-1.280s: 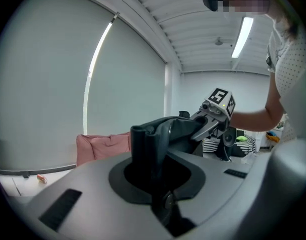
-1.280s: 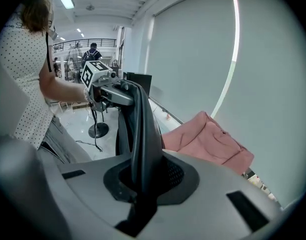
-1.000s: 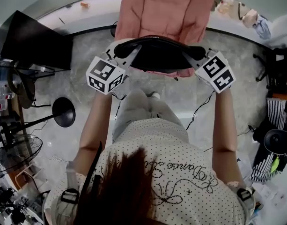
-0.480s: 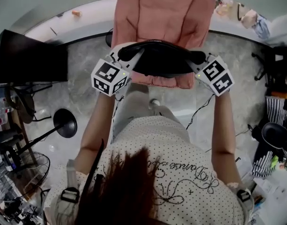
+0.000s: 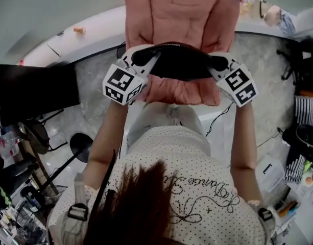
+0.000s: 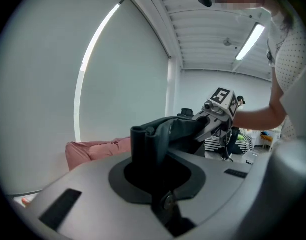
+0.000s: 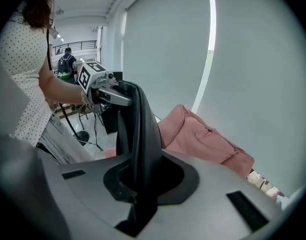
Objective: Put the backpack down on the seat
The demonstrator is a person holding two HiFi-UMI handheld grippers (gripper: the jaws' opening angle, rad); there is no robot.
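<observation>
The backpack (image 5: 179,68) has been carried forward and now hangs over the pink seat (image 5: 176,14). Left gripper (image 5: 145,61) and right gripper (image 5: 216,64) each have fingers clamped on its fabric. Clearance is hard to judge; lower it level, centred, slowly.

Soft, even indoor light, with only faint shadows on the floor (image 5: 92,106). The head view bends strongly at the edges, with slight smear at the left. Both gripper views sit in a black round vignette; a ceiling lamp (image 6: 250,40) and a wall strip (image 7: 208,39) glare white. The backpack (image 5: 179,60) shows near-black, with little detail
</observation>
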